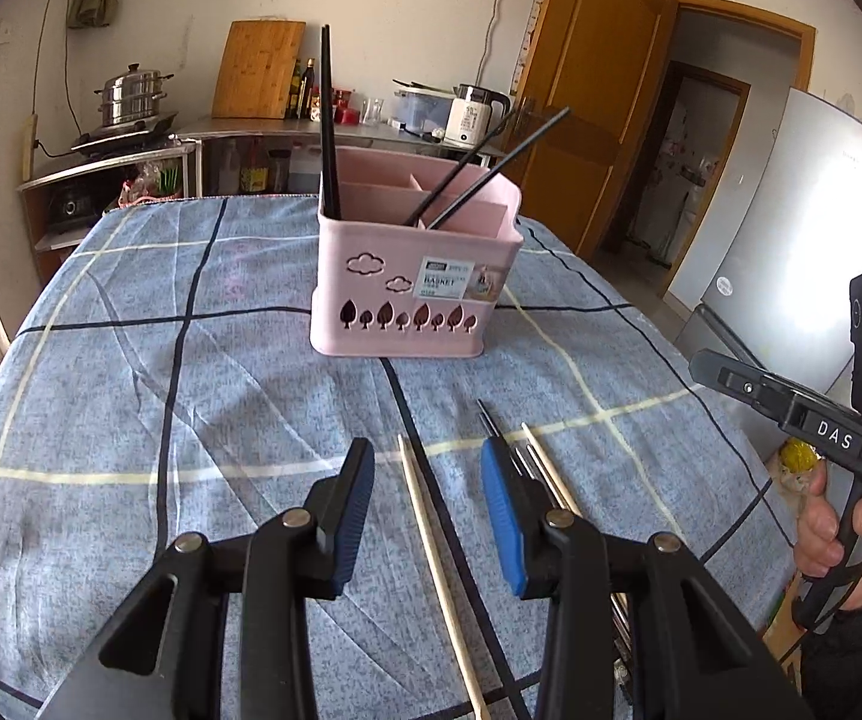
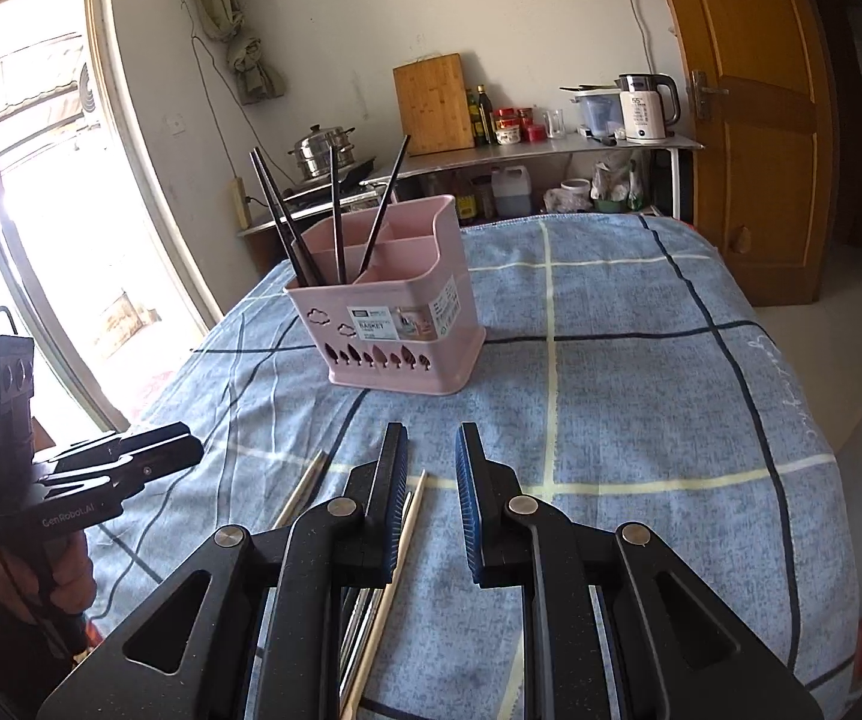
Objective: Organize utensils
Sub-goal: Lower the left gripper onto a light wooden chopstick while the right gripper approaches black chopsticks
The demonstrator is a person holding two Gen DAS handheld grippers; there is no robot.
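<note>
Standing upright near the middle of the blue checked tablecloth (image 1: 203, 360), the pink utensil basket (image 1: 413, 294) holds four black chopsticks (image 1: 327, 120): two stand steep at its left end, two lean toward its right. Its inside is split into compartments, and a label sits on the front wall above a row of tree-shaped cutouts.

On the near side of the basket, well apart from it, loose utensils lie flat on the cloth. A pale wooden chopstick (image 1: 431, 552) lies on its own; just right of it lies a bundle of metal chopsticks (image 1: 520, 456) with a second pale wooden stick (image 1: 544, 462) beside them.

The left claw (image 1: 425, 480) hangs above these sticks with its blue-padded fingers spread wide, gripping nothing; the lone wooden chopstick shows in the gap between them. The right claw (image 2: 431, 468) is parted less widely and also empty, with the bundle partly hidden under its left finger.

Beyond the basket, a steel worktop (image 2: 550, 150) along the wall carries a bamboo cutting board (image 2: 433, 102) and a white kettle (image 2: 646, 105).
</note>
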